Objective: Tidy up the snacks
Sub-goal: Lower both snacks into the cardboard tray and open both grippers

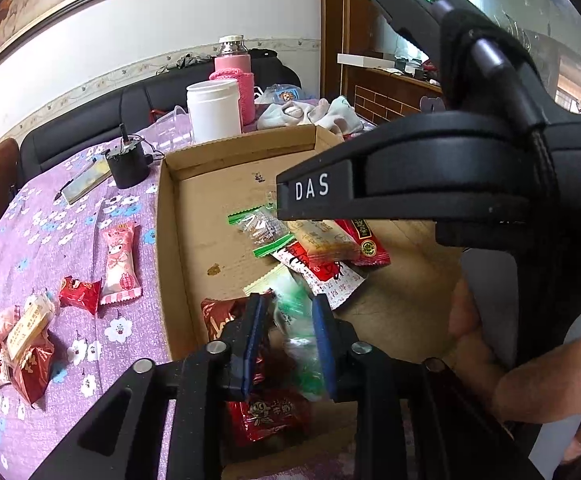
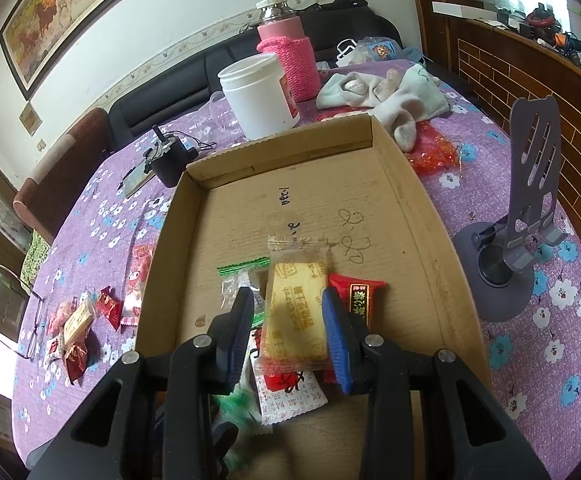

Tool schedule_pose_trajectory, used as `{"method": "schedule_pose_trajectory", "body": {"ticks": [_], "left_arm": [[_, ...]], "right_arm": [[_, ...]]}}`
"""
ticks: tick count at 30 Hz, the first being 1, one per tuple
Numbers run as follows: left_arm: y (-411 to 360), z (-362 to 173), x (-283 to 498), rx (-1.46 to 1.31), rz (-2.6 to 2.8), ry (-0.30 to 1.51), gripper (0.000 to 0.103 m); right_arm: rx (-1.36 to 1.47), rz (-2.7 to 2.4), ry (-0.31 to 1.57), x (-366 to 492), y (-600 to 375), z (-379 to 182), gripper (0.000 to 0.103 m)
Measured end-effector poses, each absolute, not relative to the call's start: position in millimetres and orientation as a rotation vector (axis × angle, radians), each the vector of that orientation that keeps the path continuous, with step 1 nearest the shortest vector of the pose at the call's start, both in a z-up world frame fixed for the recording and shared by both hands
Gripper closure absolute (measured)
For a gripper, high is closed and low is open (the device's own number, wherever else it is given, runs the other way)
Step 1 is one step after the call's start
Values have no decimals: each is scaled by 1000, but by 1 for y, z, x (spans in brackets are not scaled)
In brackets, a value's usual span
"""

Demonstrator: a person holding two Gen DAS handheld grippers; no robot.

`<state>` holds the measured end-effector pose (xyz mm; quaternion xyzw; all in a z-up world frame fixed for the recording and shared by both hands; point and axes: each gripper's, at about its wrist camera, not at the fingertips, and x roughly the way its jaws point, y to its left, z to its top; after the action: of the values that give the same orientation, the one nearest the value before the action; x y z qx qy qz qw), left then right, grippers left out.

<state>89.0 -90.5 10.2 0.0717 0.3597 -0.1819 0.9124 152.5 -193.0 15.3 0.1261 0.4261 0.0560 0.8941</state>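
A shallow cardboard box (image 1: 170,240) (image 2: 402,184) lies on the purple flowered cloth and holds several snack packets. My left gripper (image 1: 288,346) hangs over its near left corner, jaws open around a blurred green-and-white packet (image 1: 296,320) that seems to be falling free. My right gripper (image 2: 290,334) is open above a yellow biscuit packet (image 2: 296,312), a red packet (image 2: 356,294) and a green-edged clear packet (image 2: 240,280). Its black body (image 1: 450,176) fills the right of the left wrist view. More snacks lie loose left of the box (image 1: 30,332) (image 2: 78,326).
A white jar (image 2: 260,94), a pink-sleeved flask (image 2: 286,56), socks (image 2: 390,96), a black gadget (image 2: 170,158), a grey phone stand (image 2: 526,216) and glasses (image 2: 34,320) sit around the box. A black sofa runs behind the table.
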Motion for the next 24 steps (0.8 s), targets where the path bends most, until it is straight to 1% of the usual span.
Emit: {"method": "schedule_pose_trajectory", "body": {"ticks": [2,12,20,23,24], "left_arm": [[-90,11,88,148,-371,732,69],[-89,13,91,133,-369,730,68],[-86,15,91,121,-368,727,67],[-85,16,90,117,-366,725,63],[-84,16,90,116,-365,724,61]], "right_arm": [[265,117,882,152,-194,16,69],[269,114,879,152,-195,16,69],[268,115,879,152,-194,16,65],[269,113,880,152,-195,16,64],[269,110,880,152,-195,17,61]]}}
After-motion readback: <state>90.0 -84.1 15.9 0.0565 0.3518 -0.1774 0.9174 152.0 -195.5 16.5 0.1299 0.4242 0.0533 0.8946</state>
